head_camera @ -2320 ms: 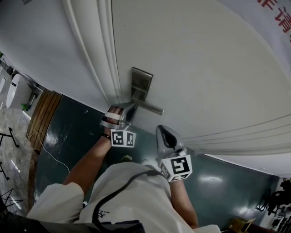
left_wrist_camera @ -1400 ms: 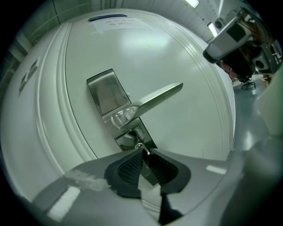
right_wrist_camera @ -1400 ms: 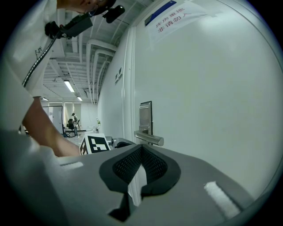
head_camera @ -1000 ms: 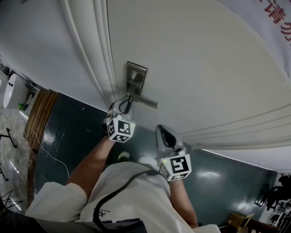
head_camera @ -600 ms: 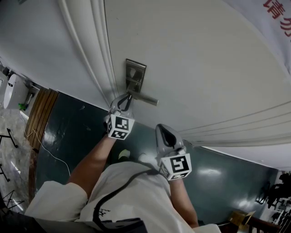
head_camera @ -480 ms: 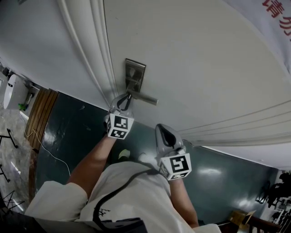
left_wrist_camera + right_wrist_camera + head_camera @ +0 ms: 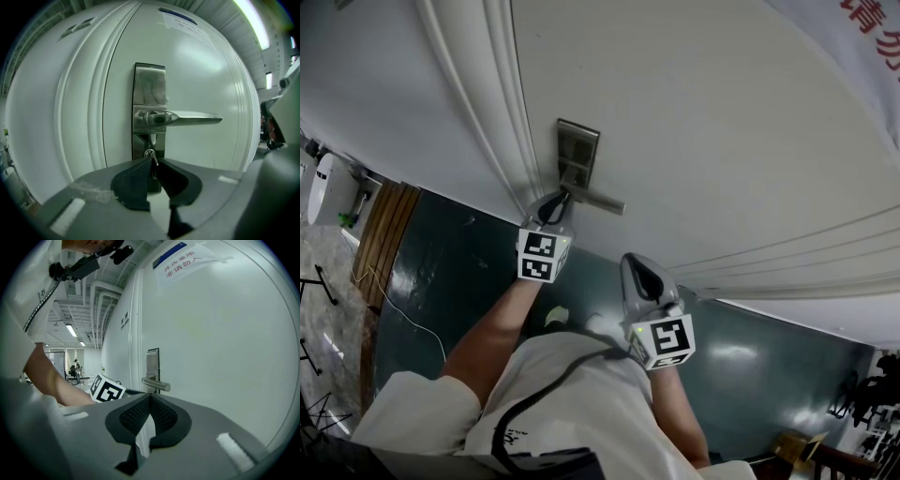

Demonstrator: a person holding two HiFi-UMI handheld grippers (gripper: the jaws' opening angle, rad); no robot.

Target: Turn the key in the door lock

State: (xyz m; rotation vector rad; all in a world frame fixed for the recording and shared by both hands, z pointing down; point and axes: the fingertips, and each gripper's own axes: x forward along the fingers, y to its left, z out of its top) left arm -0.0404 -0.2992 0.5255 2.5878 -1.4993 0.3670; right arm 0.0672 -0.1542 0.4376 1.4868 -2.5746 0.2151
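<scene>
A steel lock plate [image 7: 575, 157] with a lever handle [image 7: 598, 200] sits on the white door [image 7: 722, 112]. In the left gripper view the key [image 7: 150, 154], with a small ring on it, sticks out of the plate [image 7: 149, 89] just below the handle [image 7: 187, 118]. My left gripper [image 7: 152, 162] is shut on the key, a dark pad pressing each side of it. In the head view that gripper [image 7: 551, 206] reaches up to the plate and hides the key. My right gripper [image 7: 639, 272] hangs back from the door, to the right and lower. It [image 7: 150, 397] is shut with nothing in it.
The door frame's white moulding [image 7: 502, 112] runs just left of the plate. A paper notice with red characters [image 7: 872, 19] hangs on the door at upper right. Below lie a dark green floor [image 7: 441, 272], a wooden strip [image 7: 389, 234] and a thin white cable [image 7: 398, 314].
My left gripper has rolled about its own axis while staying at the lock, so its marker cube shows a different face. The right gripper has stayed where it was.
</scene>
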